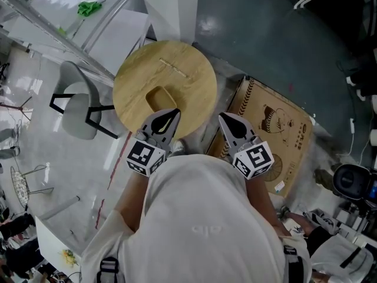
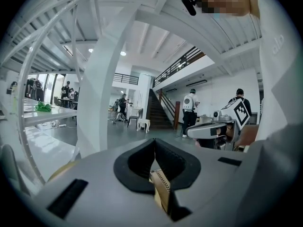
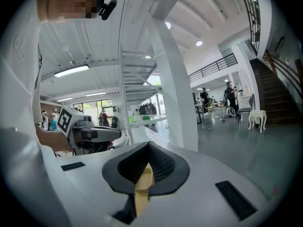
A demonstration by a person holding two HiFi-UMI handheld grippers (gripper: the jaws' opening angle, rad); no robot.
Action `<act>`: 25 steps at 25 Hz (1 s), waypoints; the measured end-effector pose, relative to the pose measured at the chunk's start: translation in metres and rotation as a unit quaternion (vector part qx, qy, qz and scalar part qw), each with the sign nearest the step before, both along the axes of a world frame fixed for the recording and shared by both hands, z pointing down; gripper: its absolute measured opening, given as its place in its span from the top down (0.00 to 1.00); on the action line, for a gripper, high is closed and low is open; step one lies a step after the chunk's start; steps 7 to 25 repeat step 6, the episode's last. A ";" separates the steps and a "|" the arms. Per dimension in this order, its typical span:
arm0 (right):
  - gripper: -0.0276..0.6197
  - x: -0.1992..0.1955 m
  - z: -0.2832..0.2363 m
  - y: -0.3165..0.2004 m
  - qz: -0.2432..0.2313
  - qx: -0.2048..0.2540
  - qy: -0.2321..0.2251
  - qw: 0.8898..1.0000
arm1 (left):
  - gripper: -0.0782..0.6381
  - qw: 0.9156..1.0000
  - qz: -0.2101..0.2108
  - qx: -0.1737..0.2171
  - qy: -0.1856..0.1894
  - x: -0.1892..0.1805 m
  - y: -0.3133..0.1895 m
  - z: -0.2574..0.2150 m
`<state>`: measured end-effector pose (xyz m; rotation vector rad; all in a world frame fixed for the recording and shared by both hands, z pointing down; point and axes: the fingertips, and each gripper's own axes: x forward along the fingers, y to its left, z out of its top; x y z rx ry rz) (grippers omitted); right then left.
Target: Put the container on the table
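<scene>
A tan, rounded-rectangle container [image 1: 160, 98] lies on the round wooden table [image 1: 188, 69], near its front edge. My left gripper [image 1: 174, 113] hovers just behind the container with its jaws shut and nothing between them; in the left gripper view the left gripper [image 2: 154, 144] points out level over the room. My right gripper [image 1: 223, 118] is at the table's front right rim, also shut and empty. In the right gripper view the right gripper [image 3: 149, 146] has its pads meeting, with only a tan strip showing in the slot below.
A printed cardboard sheet [image 1: 274, 131] lies on the floor right of the table. A grey chair [image 1: 79, 108] stands at its left, and a white column [image 1: 171, 7] rises behind it. A white desk [image 1: 88, 22] holds something green. People stand far off in the hall.
</scene>
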<state>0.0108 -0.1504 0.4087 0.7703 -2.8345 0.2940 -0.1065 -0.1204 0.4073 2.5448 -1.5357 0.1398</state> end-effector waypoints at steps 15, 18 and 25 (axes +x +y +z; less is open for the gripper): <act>0.92 0.004 0.002 0.001 0.001 -0.001 -0.001 1.000 | 0.87 1.000 -0.001 0.000 0.001 0.003 0.000 0.001; 0.92 0.004 0.002 0.001 0.001 -0.001 -0.001 1.000 | 0.87 1.000 -0.001 0.000 0.001 0.003 0.000 0.001; 0.92 0.004 0.002 0.001 0.001 -0.001 -0.001 1.000 | 0.87 1.000 -0.001 0.000 0.001 0.003 0.000 0.001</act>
